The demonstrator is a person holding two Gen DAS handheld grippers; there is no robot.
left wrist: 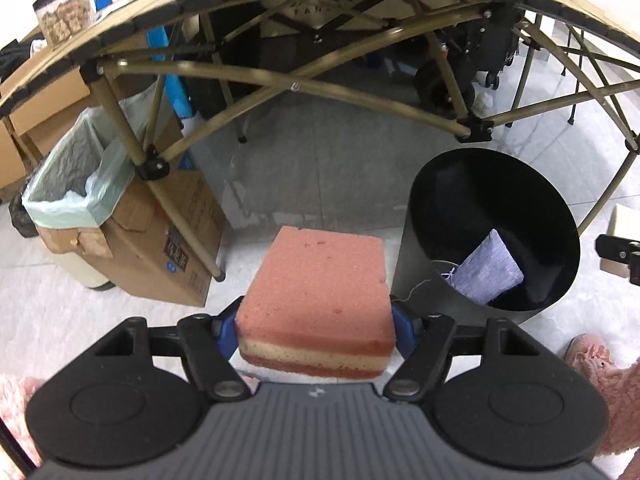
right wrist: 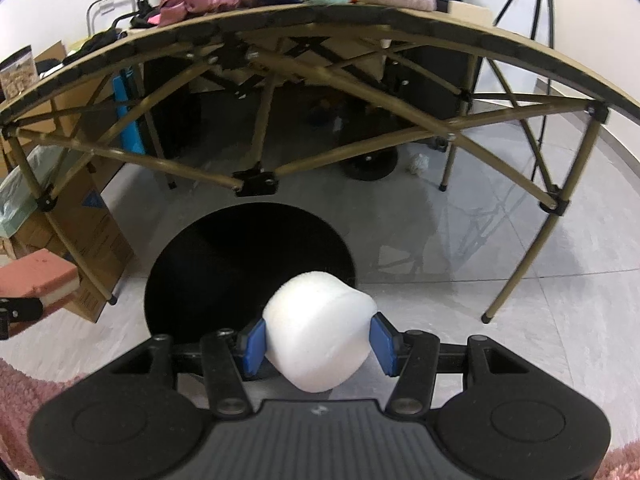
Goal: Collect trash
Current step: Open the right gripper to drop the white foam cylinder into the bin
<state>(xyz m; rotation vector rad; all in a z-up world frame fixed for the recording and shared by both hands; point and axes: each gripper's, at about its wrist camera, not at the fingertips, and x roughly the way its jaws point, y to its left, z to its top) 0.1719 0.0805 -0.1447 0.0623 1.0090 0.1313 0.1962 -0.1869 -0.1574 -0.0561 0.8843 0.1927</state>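
Left gripper (left wrist: 316,330) clamped on pink layered sponge (left wrist: 320,296), left of black bin (left wrist: 412,248); right gripper (right wrist: 316,344) squeezing white foam lump (right wrist: 318,332) at bin (right wrist: 168,264) rim. Centre each over the opening before letting go

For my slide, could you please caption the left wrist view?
Left tongs hold a pink sponge beside the black bin.

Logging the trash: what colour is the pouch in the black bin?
Pale lilac pouch, seen best from the left wrist.
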